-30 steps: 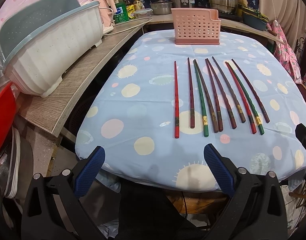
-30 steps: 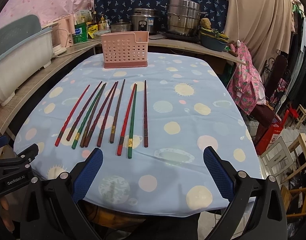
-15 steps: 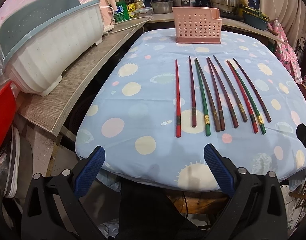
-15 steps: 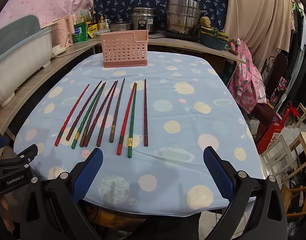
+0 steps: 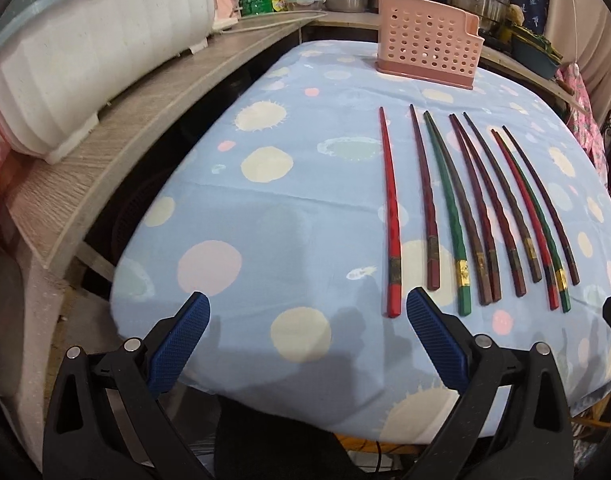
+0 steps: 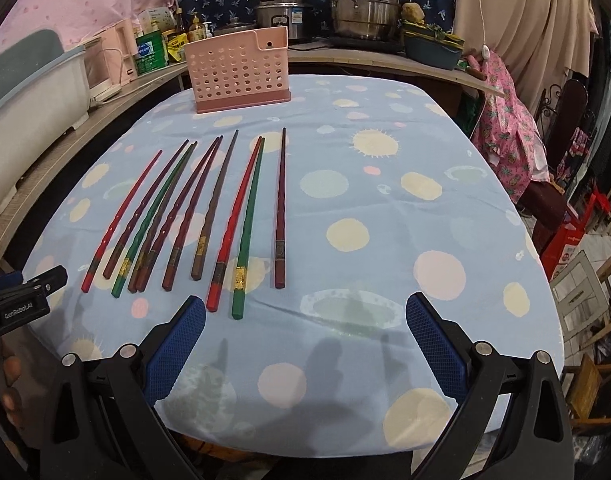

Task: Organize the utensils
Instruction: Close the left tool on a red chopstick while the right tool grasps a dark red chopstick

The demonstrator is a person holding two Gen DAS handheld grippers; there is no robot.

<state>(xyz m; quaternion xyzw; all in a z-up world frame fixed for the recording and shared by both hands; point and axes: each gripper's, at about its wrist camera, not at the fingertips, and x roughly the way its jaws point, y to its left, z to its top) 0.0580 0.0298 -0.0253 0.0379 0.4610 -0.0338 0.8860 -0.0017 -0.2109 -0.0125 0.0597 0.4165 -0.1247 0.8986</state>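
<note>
Left wrist view: your left gripper [image 5: 307, 322] hangs spread and empty beside the chopsticks [image 5: 461, 208] — right gripper [image 6: 301, 324] likewise, basket [image 6: 239, 70] beyond.

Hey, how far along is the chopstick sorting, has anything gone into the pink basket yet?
Nothing looks done: no chopstick shows above the rim of the pink basket, though its inside is hidden. Nothing is in hand; the left tongs and right tongs are both open and hold nothing, over the near edge of the table. All nine chopsticks lie in a row on the cloth, left to be picked up.
</note>
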